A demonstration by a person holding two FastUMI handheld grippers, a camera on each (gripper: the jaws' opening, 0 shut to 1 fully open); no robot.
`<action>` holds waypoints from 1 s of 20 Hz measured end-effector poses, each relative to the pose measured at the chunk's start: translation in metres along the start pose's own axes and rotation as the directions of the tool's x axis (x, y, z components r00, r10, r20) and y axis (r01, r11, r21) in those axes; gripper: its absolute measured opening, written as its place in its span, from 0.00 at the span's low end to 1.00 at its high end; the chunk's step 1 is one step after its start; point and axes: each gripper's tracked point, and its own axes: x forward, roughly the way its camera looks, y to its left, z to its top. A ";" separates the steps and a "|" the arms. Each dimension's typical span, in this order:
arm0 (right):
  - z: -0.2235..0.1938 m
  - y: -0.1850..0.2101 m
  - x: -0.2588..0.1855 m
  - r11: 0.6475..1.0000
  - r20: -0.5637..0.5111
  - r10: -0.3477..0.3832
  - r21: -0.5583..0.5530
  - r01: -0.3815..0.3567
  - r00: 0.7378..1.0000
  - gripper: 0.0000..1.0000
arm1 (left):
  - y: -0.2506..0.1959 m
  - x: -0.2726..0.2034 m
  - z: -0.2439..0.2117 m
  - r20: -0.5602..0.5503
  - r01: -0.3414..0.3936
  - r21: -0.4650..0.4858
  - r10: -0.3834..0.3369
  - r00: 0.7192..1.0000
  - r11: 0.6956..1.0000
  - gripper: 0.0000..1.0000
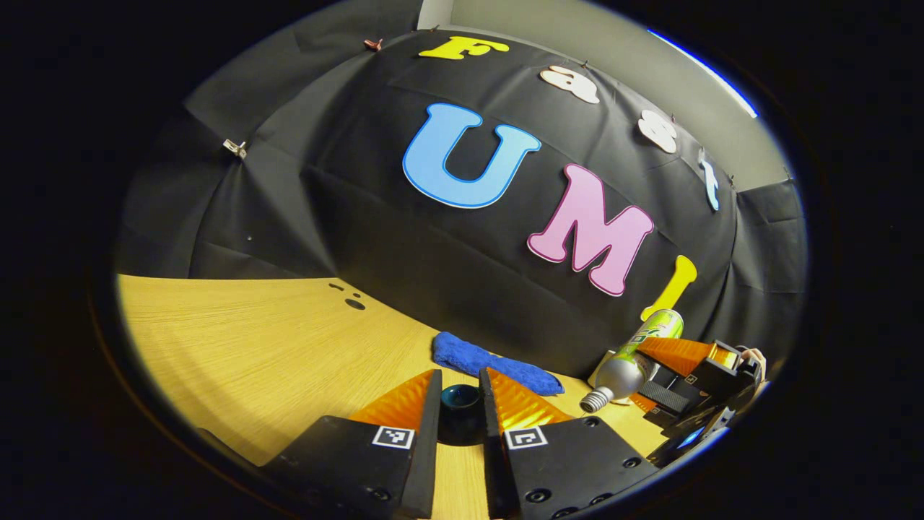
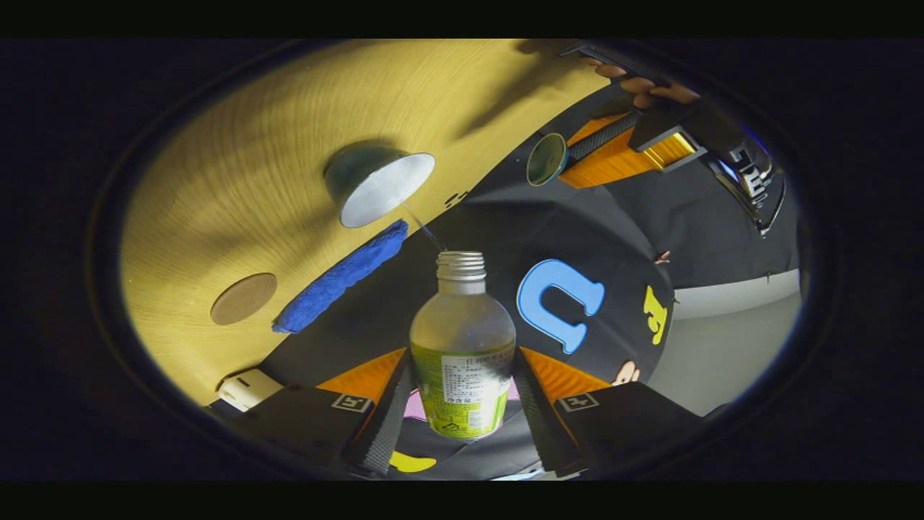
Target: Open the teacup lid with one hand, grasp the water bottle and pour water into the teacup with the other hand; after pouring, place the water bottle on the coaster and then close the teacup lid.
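Right gripper [image 2: 462,404] clamps bottle [image 2: 462,347], tilted, thin stream into cup [image 2: 379,184] near cloth [image 2: 339,278]; left gripper [image 1: 460,412] pinches lid [image 1: 460,404], held aloft; coaster [image 2: 244,297] bare; overtilt risks splash past rim

In the right gripper view the bottle [image 2: 462,347] stands at lower centre, neck toward the cup [image 2: 379,185] at upper left. The cloth [image 2: 341,278] lies between them, the coaster [image 2: 244,298] left of it, the lid [image 2: 546,159] at upper right.
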 end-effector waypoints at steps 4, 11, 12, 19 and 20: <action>0.006 0.021 0.001 0.987 -0.004 0.081 0.137 -0.080 0.997 0.77 | 0.000 -0.001 0.002 0.006 -0.001 0.004 0.001 1.000 1.000 0.31; 0.021 0.061 -0.012 0.698 0.046 0.257 0.682 -0.218 0.965 0.78 | 0.004 -0.002 0.004 0.004 -0.027 0.004 0.027 1.000 1.000 0.31; 0.027 0.065 -0.015 0.582 0.074 0.277 0.780 -0.229 0.958 0.78 | 0.003 -0.002 0.004 0.003 -0.027 0.004 0.027 1.000 1.000 0.31; 0.036 0.059 -0.015 -0.163 0.174 0.220 0.977 -0.140 0.960 0.78 | 0.001 -0.001 0.002 -0.005 -0.027 0.010 0.027 1.000 1.000 0.31; 0.038 0.058 -0.017 -0.288 0.197 0.207 0.948 -0.132 0.958 0.79 | 0.001 -0.001 0.002 -0.005 -0.028 0.009 0.028 1.000 1.000 0.31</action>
